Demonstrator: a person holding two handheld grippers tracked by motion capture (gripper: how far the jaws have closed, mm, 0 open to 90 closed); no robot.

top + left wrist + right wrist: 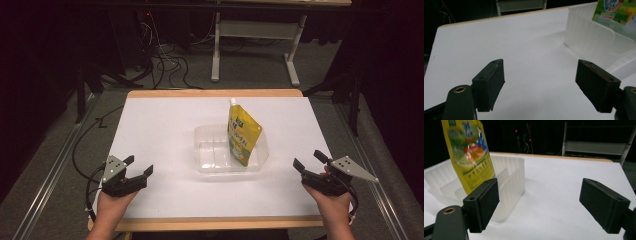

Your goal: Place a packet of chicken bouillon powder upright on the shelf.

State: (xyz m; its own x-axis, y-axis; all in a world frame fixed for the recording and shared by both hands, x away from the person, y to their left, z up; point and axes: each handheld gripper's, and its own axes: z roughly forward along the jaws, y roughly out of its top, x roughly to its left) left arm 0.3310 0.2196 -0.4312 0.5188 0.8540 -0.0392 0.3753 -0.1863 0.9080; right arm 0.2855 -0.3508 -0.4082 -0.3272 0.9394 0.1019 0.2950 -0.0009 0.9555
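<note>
A yellow spouted pouch point(242, 135) stands upright in the right part of a clear plastic tray point(206, 161) in the middle of the white table. In the right gripper view the pouch point(467, 152) rises out of the tray point(511, 182) at the left. The left gripper view has the tray point(589, 42) and a corner of the pouch point(616, 11) at the upper right. My left gripper point(138, 166) is open near the table's front left, nothing between its jaws. My right gripper point(310, 160) is open at the front right, likewise with nothing in it. Both are apart from the tray.
The white sheet point(165, 130) covers a wood-edged table point(215, 93). Behind it stand a white desk frame point(255, 45) and loose cables point(165, 65) on the grey floor. Dark surroundings close in on both sides.
</note>
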